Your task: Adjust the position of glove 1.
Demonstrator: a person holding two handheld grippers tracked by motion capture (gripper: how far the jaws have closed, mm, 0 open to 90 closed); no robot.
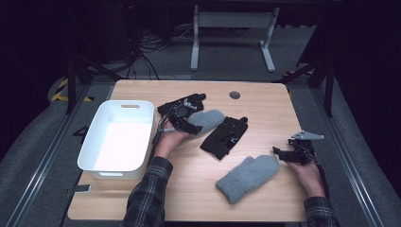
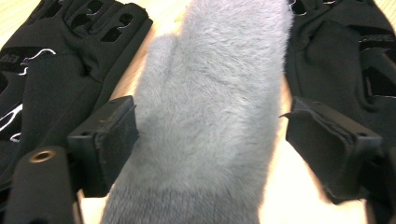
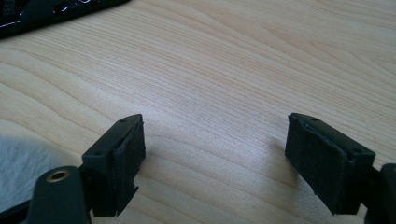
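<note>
In the high view we see the left gripper (image 1: 185,113) left of centre of the frame, lying over one end of a grey mitten (image 1: 208,119) on the table (image 1: 189,194); the gripper and the hand behind it cover that end, so we cannot make out how much of the mitten lies under them. In the left gripper view the mitten (image 2: 205,121) runs up the middle of the frame between the two jaws, which stand wide apart. The left pad sits right at the fur's edge and the right pad (image 2: 327,144) is clear of it, so we read the left gripper as open, with nothing clamped. The mitten's cuff is cut off by the bottom edge there.

Black gloves (image 2: 60,70) lie on both sides of the mitten in that view, cut off at the frame's sides; in the high view they merge into one dark shape (image 1: 224,136), and we cannot separate them.

The right gripper (image 1: 283,153) rests at the right of the high view, just beside a second grey mitten (image 1: 248,177). In the right gripper view its jaws stand wide open over bare wood, holding nothing, with a blurred patch of fur (image 3: 23,168) at lower left.

A white bin (image 1: 118,137) stands at the left.
</note>
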